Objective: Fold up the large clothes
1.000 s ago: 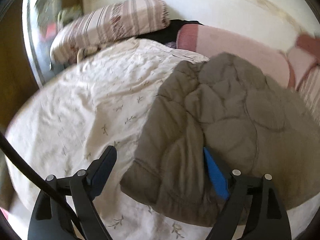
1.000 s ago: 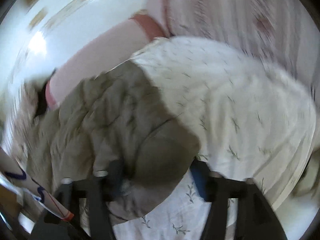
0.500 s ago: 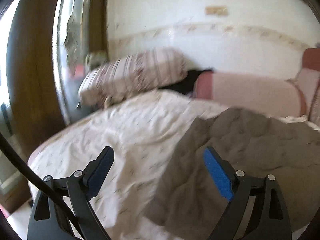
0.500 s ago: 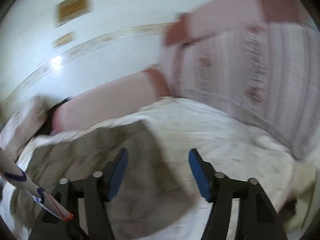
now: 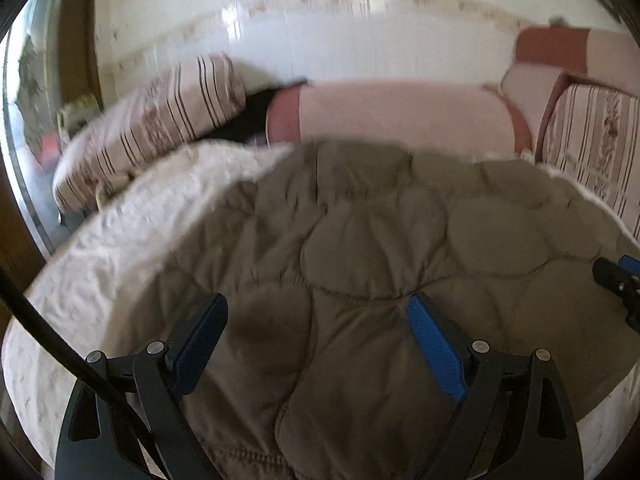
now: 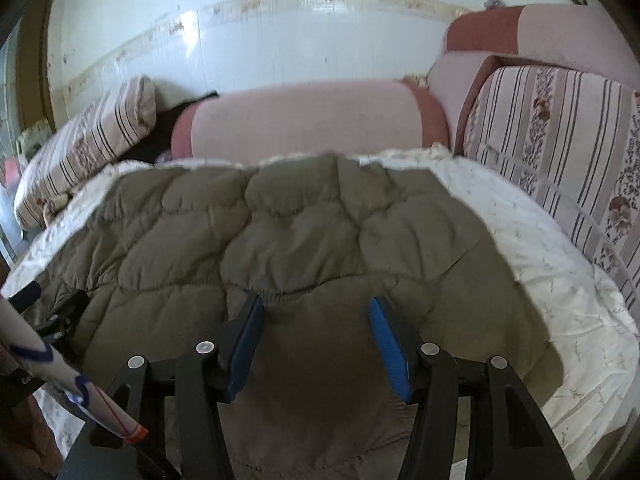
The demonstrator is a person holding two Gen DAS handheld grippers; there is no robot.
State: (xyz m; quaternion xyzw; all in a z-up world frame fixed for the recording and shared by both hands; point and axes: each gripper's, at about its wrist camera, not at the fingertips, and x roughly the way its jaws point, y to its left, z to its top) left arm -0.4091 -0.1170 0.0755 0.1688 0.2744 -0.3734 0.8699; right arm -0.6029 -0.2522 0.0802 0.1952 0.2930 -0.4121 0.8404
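Note:
A large olive-brown quilted jacket (image 5: 380, 240) lies spread on a bed with a white leaf-print sheet (image 5: 120, 248); it also shows in the right wrist view (image 6: 280, 232). My left gripper (image 5: 316, 320) is open and empty, just above the jacket's near left part. My right gripper (image 6: 316, 320) is open and empty above the jacket's near edge. The right gripper's tip shows at the right edge of the left wrist view (image 5: 616, 280). The left gripper shows at the left of the right wrist view (image 6: 52, 312).
A pink bolster (image 6: 308, 120) lies along the far side of the bed. A striped pillow (image 6: 88, 140) lies at the far left. A striped floral cushion (image 6: 560, 152) stands along the right. A white tiled wall (image 6: 280, 32) is behind.
Both grippers have swung from the sides to face the jacket from the near edge. The jacket now lies flatter and more spread out. Both grippers stay open.

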